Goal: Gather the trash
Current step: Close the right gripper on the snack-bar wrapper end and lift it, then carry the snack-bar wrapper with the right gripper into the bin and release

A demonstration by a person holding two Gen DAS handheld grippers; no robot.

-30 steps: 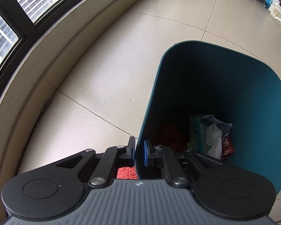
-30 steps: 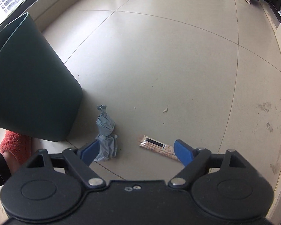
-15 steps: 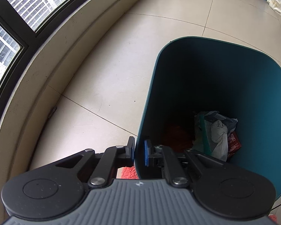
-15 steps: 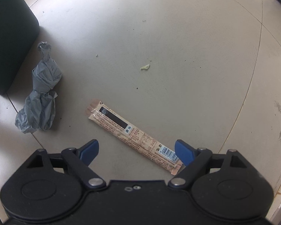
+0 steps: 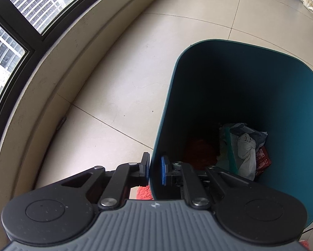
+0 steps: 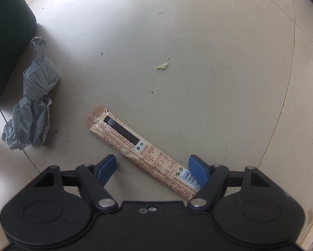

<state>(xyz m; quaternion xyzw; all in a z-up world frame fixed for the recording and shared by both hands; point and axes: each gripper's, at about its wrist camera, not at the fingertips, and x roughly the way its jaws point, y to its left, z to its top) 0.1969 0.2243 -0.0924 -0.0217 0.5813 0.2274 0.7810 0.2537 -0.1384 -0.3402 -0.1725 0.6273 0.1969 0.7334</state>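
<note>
My left gripper [image 5: 155,168] is shut on the near rim of a teal trash bin [image 5: 292,108], one finger outside and one inside. The bin holds crumpled wrappers and a white wad [image 5: 245,148]. My right gripper [image 6: 152,167] is open just above the floor, its fingers on either side of a long tan snack wrapper [image 6: 139,146] that lies diagonally. A knotted grey plastic bag [image 6: 31,102] lies on the floor to its left, beside the dark bin wall [image 6: 6,31].
A small green scrap [image 6: 162,66] lies on the tiled floor further out. A curved window ledge [image 5: 52,67] runs along the left. A white bag [image 5: 311,0] sits far back right. A red fuzzy slipper [image 5: 143,192] shows under the left gripper.
My right gripper has moved down and forward towards the snack wrapper, which now lies between its open fingers. The left gripper keeps its hold on the bin rim, and the bin looks a little more upright.
</note>
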